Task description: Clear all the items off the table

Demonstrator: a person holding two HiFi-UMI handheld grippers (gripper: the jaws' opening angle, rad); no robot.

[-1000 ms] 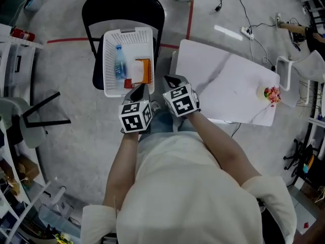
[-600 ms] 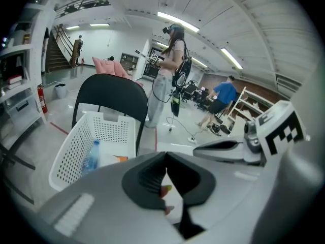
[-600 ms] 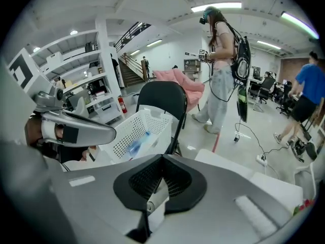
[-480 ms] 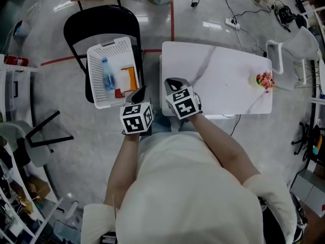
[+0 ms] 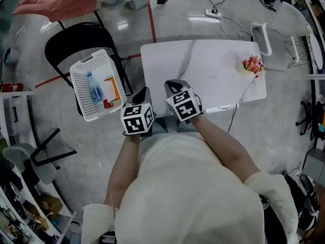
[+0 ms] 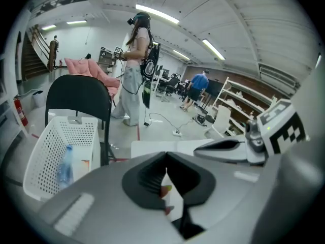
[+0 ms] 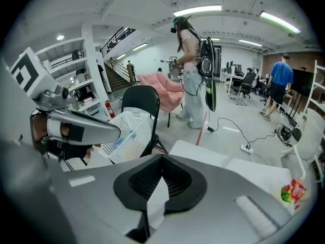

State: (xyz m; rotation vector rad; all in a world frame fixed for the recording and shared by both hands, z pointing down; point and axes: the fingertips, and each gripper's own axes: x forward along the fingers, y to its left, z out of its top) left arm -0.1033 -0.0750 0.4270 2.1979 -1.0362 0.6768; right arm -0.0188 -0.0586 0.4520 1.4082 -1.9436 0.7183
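Seen from the head view, both forearms reach forward from the torso side by side, bare below rolled pale sleeves, each hand carrying a gripper that points forward and downward. The left gripper (image 5: pixel 143 92) hangs just off the near left corner of the white table (image 5: pixel 213 60), its marker cube facing up toward the camera; the right gripper (image 5: pixel 173 85) sits just beside it, over the table's near edge. In the left gripper view the dark pads (image 6: pixel 152 179) meet along one seam, so the tongs are clenched with nothing between them; the right gripper view shows the same, pads (image 7: pixel 175 179) pressed together and empty. The only thing on the table is a small bunch of flowers (image 5: pixel 252 64), standing near the far right corner and well apart from both grippers; it also appears at the lower right of the right gripper view. To the left of the table a white basket (image 5: pixel 80 98) rests on the seat of a black chair (image 5: pixel 68 34) and holds a bottle (image 5: pixel 93 88) and an orange packet (image 5: pixel 114 88)
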